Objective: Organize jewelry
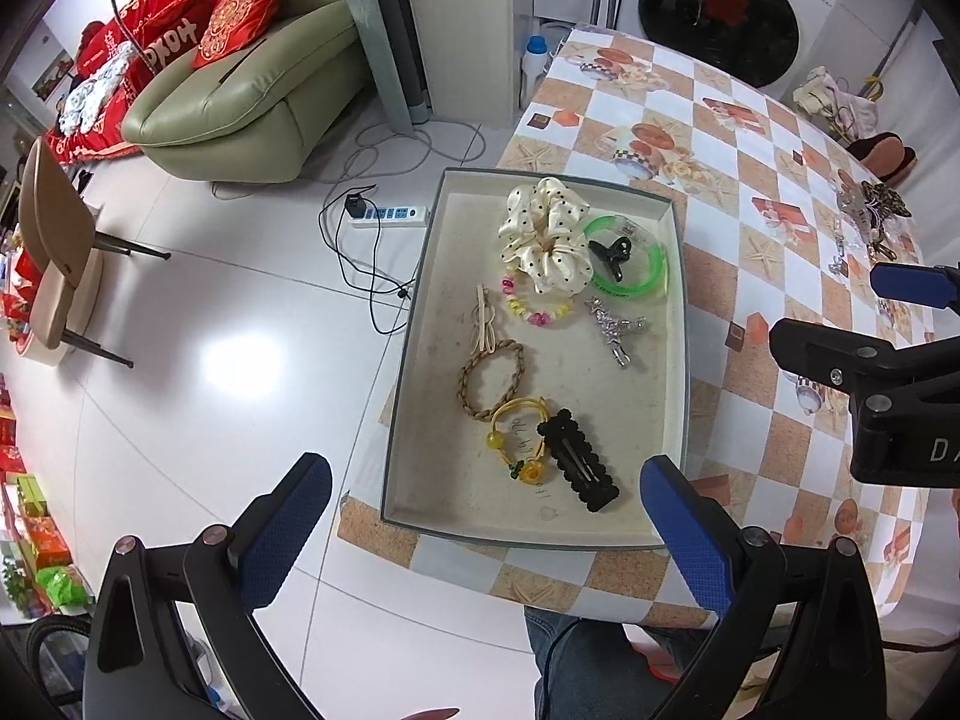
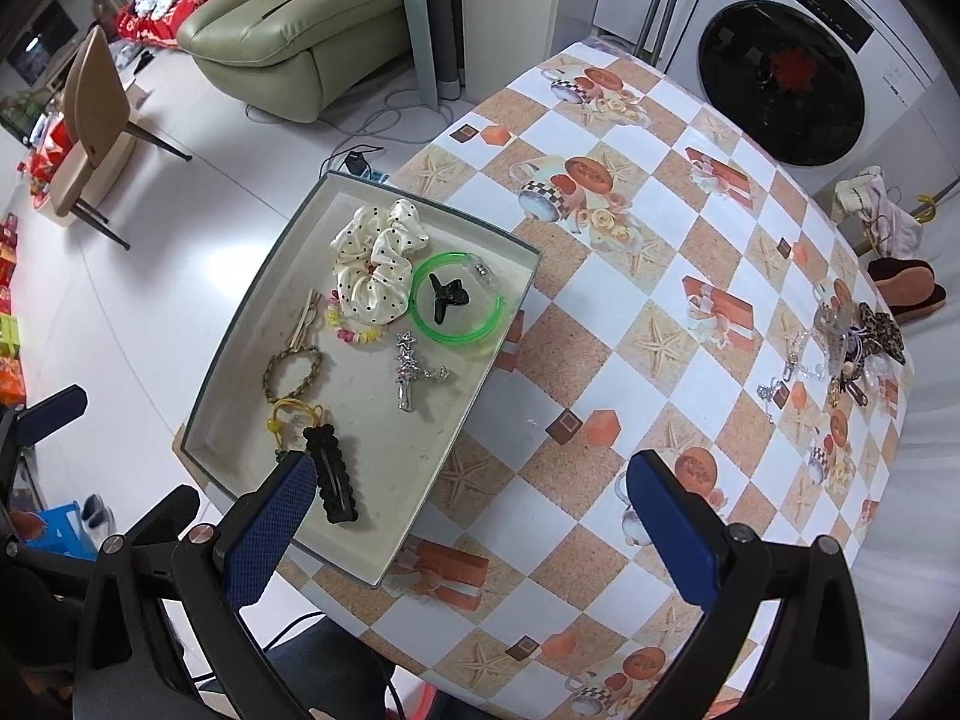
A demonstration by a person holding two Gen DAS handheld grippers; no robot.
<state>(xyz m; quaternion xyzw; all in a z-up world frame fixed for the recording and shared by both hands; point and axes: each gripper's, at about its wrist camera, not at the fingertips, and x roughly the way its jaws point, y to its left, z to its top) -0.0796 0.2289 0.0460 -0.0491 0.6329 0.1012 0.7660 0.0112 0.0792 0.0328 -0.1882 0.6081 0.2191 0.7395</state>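
Note:
A shallow grey tray (image 1: 420,360) (image 2: 234,360) sits at the table's left edge. It holds a polka-dot scrunchie (image 1: 546,234) (image 2: 375,264), a green bangle (image 1: 636,276) (image 2: 459,333) around a black claw clip (image 1: 612,255), a silver star clip (image 1: 615,330) (image 2: 411,375), a braided band (image 1: 492,381), a yellow bead tie (image 1: 519,444) and a black snap clip (image 1: 579,459) (image 2: 333,477). A pile of loose jewelry (image 2: 846,348) (image 1: 870,222) lies at the table's far right. My left gripper (image 1: 486,534) is open and empty above the tray's near edge. My right gripper (image 2: 471,531) is open and empty over the table.
The table (image 2: 660,276) has a checked orange and white cloth. A washing machine (image 2: 792,78) stands behind it. A green sofa (image 1: 252,78), a chair (image 1: 60,252) and a power strip (image 1: 390,216) with cables are on the floor to the left.

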